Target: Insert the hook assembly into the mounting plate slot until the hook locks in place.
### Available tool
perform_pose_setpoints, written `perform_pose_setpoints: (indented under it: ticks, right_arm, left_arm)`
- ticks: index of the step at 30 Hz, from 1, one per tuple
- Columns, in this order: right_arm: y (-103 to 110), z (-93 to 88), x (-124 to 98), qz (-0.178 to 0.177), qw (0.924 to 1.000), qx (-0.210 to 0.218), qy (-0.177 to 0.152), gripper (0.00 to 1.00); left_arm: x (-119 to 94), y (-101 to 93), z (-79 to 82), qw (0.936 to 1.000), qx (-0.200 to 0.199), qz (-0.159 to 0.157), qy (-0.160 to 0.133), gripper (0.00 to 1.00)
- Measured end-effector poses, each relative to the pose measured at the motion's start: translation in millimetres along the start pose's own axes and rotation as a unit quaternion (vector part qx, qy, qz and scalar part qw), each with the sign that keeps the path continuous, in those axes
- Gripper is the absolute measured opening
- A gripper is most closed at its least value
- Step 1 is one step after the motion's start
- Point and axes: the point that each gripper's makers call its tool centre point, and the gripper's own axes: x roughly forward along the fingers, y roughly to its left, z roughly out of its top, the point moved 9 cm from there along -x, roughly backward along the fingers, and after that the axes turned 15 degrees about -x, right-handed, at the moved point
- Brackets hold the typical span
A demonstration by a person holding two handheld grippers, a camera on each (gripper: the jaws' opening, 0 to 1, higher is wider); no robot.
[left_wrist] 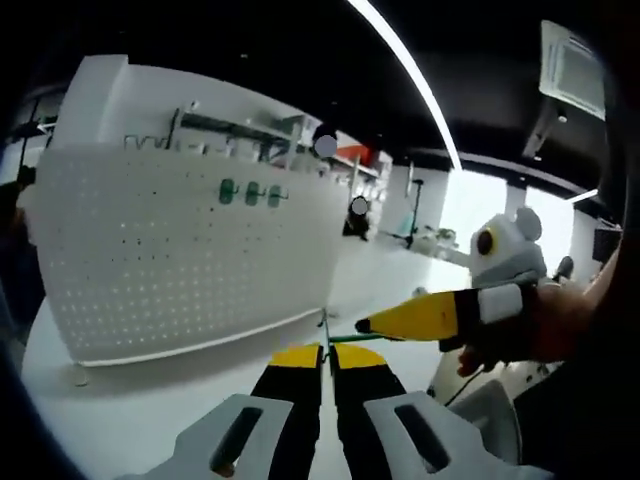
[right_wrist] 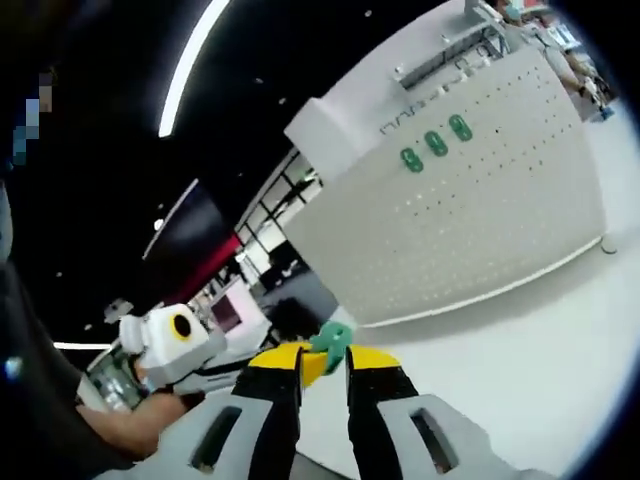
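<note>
The white pegboard mounting plate (left_wrist: 180, 260) stands upright on the table, with three green hooks (left_wrist: 252, 193) hung near its top. My left gripper (left_wrist: 326, 352) is shut on the thin wire of a green hook assembly (left_wrist: 345, 337), in front of the plate. My right gripper (left_wrist: 366, 325) reaches in from the right and its yellow tips meet the same piece. In the right gripper view, the right gripper (right_wrist: 325, 362) is shut on the green hook assembly (right_wrist: 335, 340), with the mounting plate (right_wrist: 470, 220) beyond and its green hooks (right_wrist: 436, 143) high up.
The white table (left_wrist: 130, 400) runs under and in front of the plate. A hand (left_wrist: 540, 325) holds the right gripper at the right. Behind lie a bright open room, shelving (left_wrist: 250, 130) and ceiling light strips (left_wrist: 410, 70).
</note>
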Motion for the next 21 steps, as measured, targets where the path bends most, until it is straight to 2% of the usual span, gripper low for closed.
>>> perform_pose_setpoints:
  ticks: [4,8,16,21]
  right_arm:
    - [1,-0.7,3,0.001,0.9994,0.034,-0.003,0.12]
    - [3,1.1,3,-0.001,0.9989,0.045,-0.012,0.11]
    - [4,2.7,2,0.001,0.9976,0.067,-0.018,0.08]
    - [4,3.1,2,0.004,0.9958,0.088,-0.023,0.02]
  left_arm:
    - [-1,-5.1,3.4,0.9998,0.018,0.002,-0.011,0.03]
    - [-1,-10.5,4.6,0.9997,0.015,-0.003,-0.020,0.03]
    - [-1,-16.1,5.9,0.9991,0.034,-0.004,-0.027,0.03]
    - [-3,-17.8,7.4,0.9980,0.056,0.000,-0.029,0.03]
